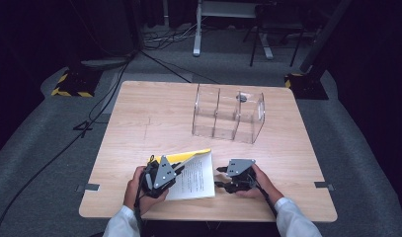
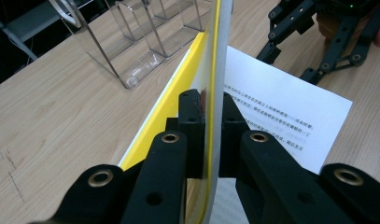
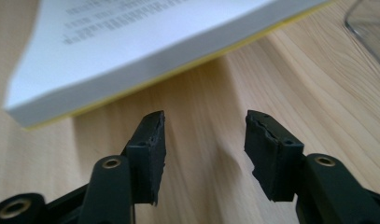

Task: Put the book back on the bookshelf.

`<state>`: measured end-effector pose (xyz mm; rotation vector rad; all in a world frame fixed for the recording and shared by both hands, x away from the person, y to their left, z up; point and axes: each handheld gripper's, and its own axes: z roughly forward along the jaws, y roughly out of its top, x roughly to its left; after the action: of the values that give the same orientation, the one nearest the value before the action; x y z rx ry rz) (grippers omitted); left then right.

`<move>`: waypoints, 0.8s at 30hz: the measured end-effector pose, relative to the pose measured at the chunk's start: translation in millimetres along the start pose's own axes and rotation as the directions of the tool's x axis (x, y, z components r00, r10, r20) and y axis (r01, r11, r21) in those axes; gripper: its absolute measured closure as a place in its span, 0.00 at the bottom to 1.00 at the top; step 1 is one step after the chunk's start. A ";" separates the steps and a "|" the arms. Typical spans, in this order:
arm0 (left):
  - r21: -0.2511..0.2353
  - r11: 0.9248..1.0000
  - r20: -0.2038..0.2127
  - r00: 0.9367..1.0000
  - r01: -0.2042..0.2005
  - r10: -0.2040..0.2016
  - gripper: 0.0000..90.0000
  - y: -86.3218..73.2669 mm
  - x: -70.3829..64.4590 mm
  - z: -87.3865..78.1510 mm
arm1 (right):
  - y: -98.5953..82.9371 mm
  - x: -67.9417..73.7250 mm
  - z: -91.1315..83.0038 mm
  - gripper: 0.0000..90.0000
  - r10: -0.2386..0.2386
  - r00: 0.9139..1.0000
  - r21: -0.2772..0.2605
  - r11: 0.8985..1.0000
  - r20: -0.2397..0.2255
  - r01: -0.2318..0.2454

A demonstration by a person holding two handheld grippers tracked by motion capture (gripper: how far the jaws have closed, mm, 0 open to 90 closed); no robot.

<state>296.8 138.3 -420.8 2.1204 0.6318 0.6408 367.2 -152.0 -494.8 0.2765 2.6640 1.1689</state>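
Note:
A thin book (image 1: 196,173) with a yellow cover lies near the front edge of the wooden table (image 1: 154,113), its white printed page showing. My left gripper (image 1: 161,173) is shut on the lifted yellow cover (image 2: 211,74), which stands on edge between the jaws in the left gripper view. The printed page (image 2: 276,112) lies flat to its right. My right gripper (image 1: 223,177) sits open just right of the book, low over the table. In the right gripper view the book's page block (image 3: 131,51) lies ahead of the open gripper (image 3: 204,135), apart from it.
A clear plastic organiser (image 1: 229,113) with several upright compartments stands at the back right of the table, also visible as clear dividers (image 2: 127,37) beyond the book. Cables and stands lie on the floor behind the table.

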 end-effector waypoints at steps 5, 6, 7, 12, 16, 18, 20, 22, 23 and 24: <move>-0.004 1.000 0.006 1.000 0.010 -0.010 0.93 -2.9 -1.7 0.7 | 6.5 2.9 -4.5 0.50 0.029 0.999 -0.111 0.993 -0.036 -0.033; -0.006 1.000 0.012 1.000 0.007 -0.007 0.93 -4.0 -1.5 0.6 | 7.5 3.2 -5.8 0.49 0.039 0.998 -0.129 0.991 -0.040 -0.043; -0.007 1.000 0.022 1.000 0.019 -0.019 0.93 -5.7 -2.4 1.1 | 8.7 2.9 -7.4 0.46 0.045 0.998 -0.154 0.987 -0.038 -0.050; -0.005 0.999 0.039 0.999 0.034 -0.033 0.92 -9.5 -5.1 2.4 | 17.6 5.3 -10.8 0.38 0.088 0.996 -0.216 0.973 0.006 -0.085; 0.007 0.999 0.049 0.998 0.035 -0.036 0.91 -11.1 -7.6 3.9 | 20.8 6.1 -9.9 0.33 0.106 0.994 -0.233 0.968 0.029 -0.096; 0.014 0.999 0.051 0.998 0.035 -0.035 0.90 -11.5 -9.0 4.2 | 21.7 6.2 -10.2 0.33 0.104 0.994 -0.237 0.967 0.036 -0.093; 0.011 0.999 0.055 0.998 0.035 -0.036 0.90 -12.7 -10.0 4.0 | 26.4 8.5 -12.7 0.32 0.094 0.993 -0.255 0.964 0.066 -0.074; 0.005 0.999 0.060 0.997 0.045 -0.045 0.89 -14.1 -8.9 1.9 | 31.3 9.2 -14.8 0.32 0.082 0.993 -0.257 0.965 0.080 -0.059; 0.002 0.999 0.065 0.997 0.051 -0.051 0.89 -14.8 -7.7 0.7 | 33.6 9.1 -16.2 0.31 0.076 0.993 -0.260 0.964 0.086 -0.051; 0.000 0.998 0.075 0.995 0.061 -0.061 0.89 -15.6 -7.0 -0.3 | 35.9 9.0 -17.7 0.30 0.074 0.993 -0.269 0.962 0.093 -0.047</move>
<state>288.0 142.6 -434.9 2.1045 0.6510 0.5251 356.7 -138.1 -457.6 0.3617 2.3907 1.4713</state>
